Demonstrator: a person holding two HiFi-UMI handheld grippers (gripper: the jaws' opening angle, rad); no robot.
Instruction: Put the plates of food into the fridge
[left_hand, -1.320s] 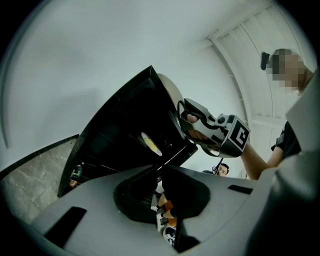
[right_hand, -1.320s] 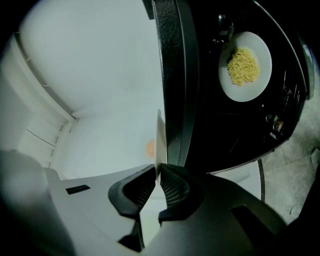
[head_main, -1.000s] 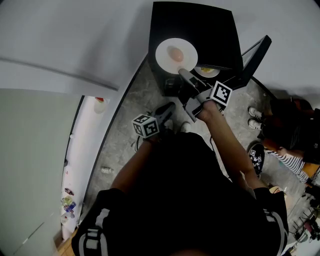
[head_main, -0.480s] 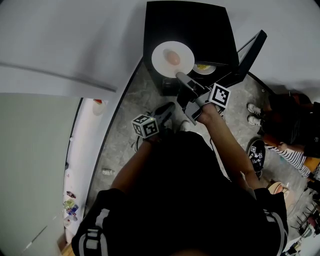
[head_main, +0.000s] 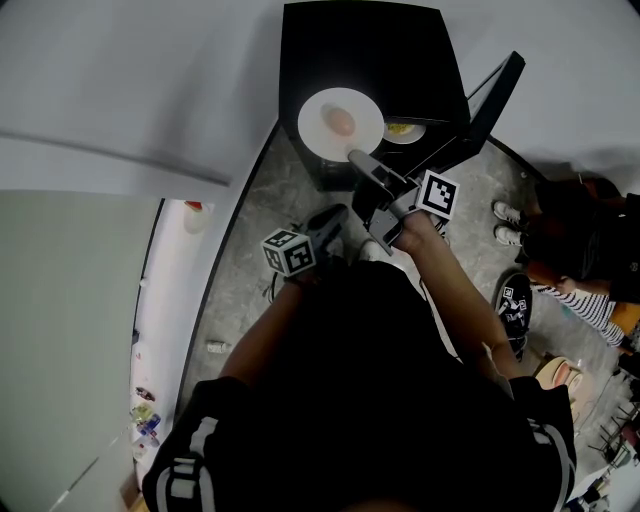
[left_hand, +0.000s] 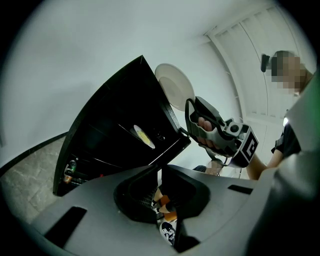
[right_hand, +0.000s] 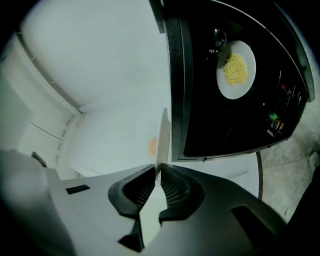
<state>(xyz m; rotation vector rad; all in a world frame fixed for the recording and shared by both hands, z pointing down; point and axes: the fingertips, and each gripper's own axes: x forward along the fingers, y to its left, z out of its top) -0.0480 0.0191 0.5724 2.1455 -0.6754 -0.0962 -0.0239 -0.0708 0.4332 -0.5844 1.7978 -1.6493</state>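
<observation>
The round white plate (head_main: 366, 110), smooth, with a pinkish lump of food (head_main: 340, 122) at its centre, is up by the top front edge of the boxy black fridge (head_main: 360, 50). The right gripper (head_main: 352, 157) pinches its thin rim, jaws clamped tight on it. Inside the open fridge sits a second white plate (right_hand: 235, 82) heaped with yellow grains. The left gripper (head_main: 335, 215) hangs lower over the speckled grey floor (head_main: 250, 250), jaws closed and empty.

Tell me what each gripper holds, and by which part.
The right gripper clamps the white plate by its near rim, with the rim's edge between its jaws. The left gripper holds nothing.
</observation>
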